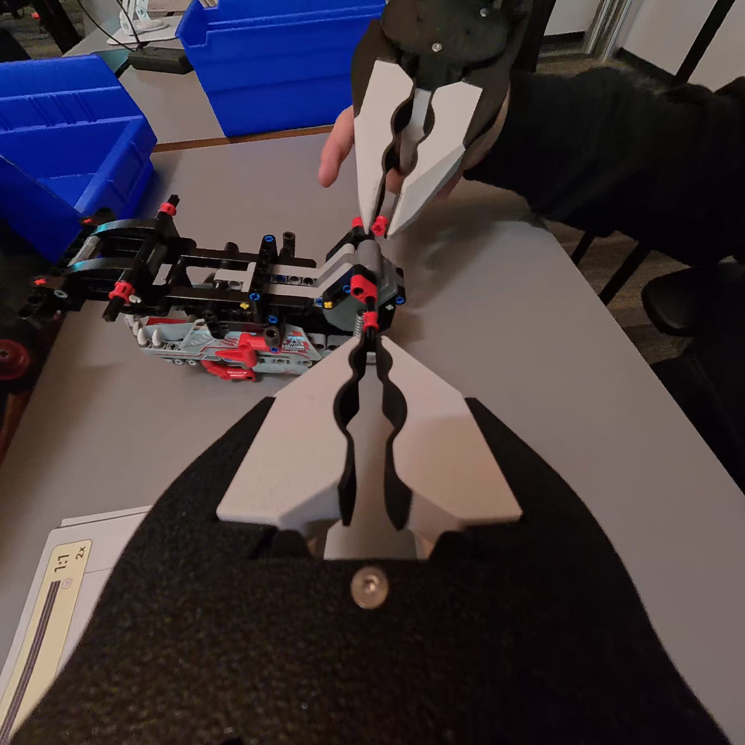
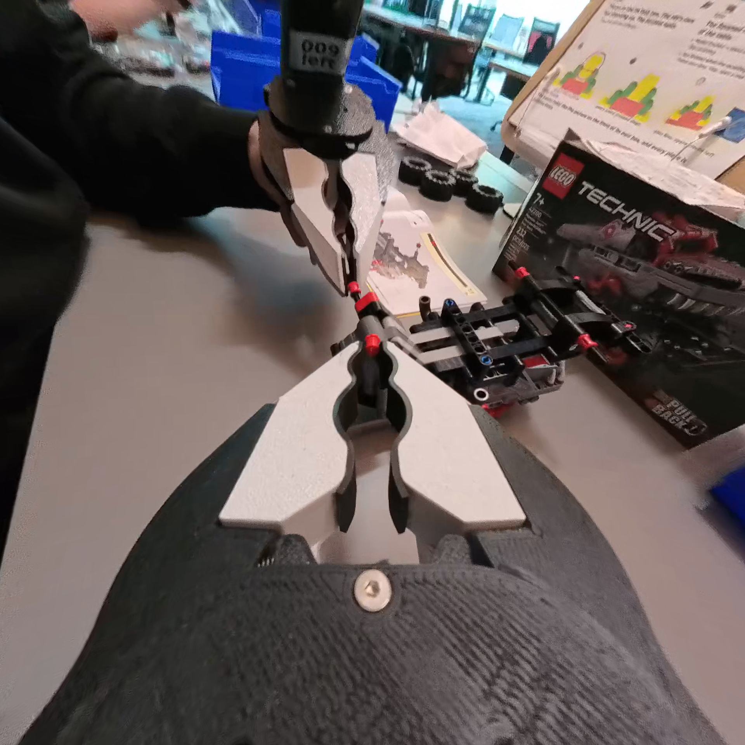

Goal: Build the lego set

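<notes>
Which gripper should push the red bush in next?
Probably the right gripper: its tips pinch the red bush at the model's end, while the left gripper grips the opposite axle end, bracing.

The lego chassis (image 1: 225, 298) lies mid-table (image 1: 504, 363), bins (image 1: 72, 133) at the far-left edge, booklet (image 1: 44, 596) at the near-left corner.

The smooth, matt grey laminate counter (image 1: 504, 363) carries a half-built vehicle of glossy black, grey and red hard plastic (image 1: 225, 290). The light-grey wedge-shaped plastic fingers (image 1: 306, 443) look finely grained and matt, edged with dull black rubbery pads; their black mount (image 1: 363, 665) is rough and layered, with a shiny metal screw (image 1: 369, 587). Blue storage bins of glossy plastic (image 1: 278, 60) reflect light. The dark printed cardboard box (image 2: 629, 282) has a slight sheen, and the paper booklet (image 2: 423, 274) looks matt.
</notes>
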